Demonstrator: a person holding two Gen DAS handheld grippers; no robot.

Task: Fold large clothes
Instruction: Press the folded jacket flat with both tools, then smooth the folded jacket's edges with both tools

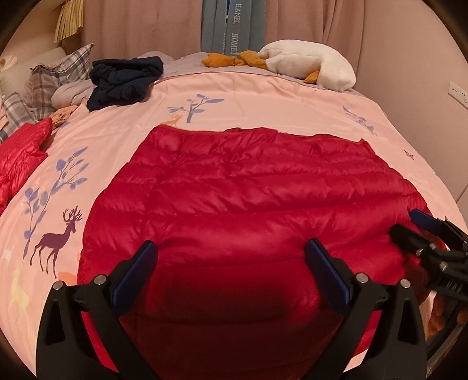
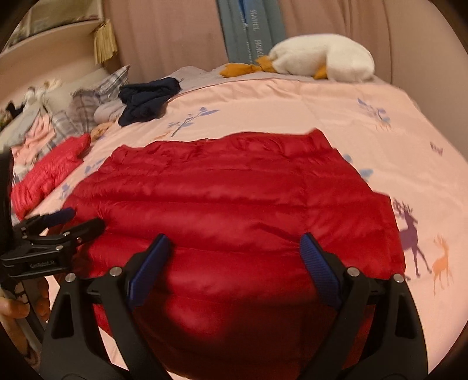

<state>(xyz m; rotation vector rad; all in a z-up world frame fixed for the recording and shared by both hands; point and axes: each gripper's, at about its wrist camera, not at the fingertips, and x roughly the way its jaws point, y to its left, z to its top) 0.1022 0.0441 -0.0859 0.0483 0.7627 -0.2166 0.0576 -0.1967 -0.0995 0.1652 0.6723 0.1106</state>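
Observation:
A red quilted down jacket (image 1: 248,198) lies spread flat on the pink bed cover (image 1: 263,96), also seen as the red jacket (image 2: 228,198) in the right wrist view. My left gripper (image 1: 231,248) hovers over its near part, jaws wide apart, nothing between them. My right gripper (image 2: 235,242) hangs over the near part too, open and empty. Each gripper shows in the other's view: the right gripper (image 1: 409,225) at the jacket's right edge, the left gripper (image 2: 84,220) at its left edge. A hand (image 2: 17,309) holds the left one.
A second red padded garment (image 1: 20,157) lies at the left. A dark navy garment (image 1: 125,79) is bunched at the far left, near plaid pillows (image 1: 55,79). A white plush goose (image 1: 310,64) rests at the far edge. Curtains (image 1: 146,26) hang behind the bed.

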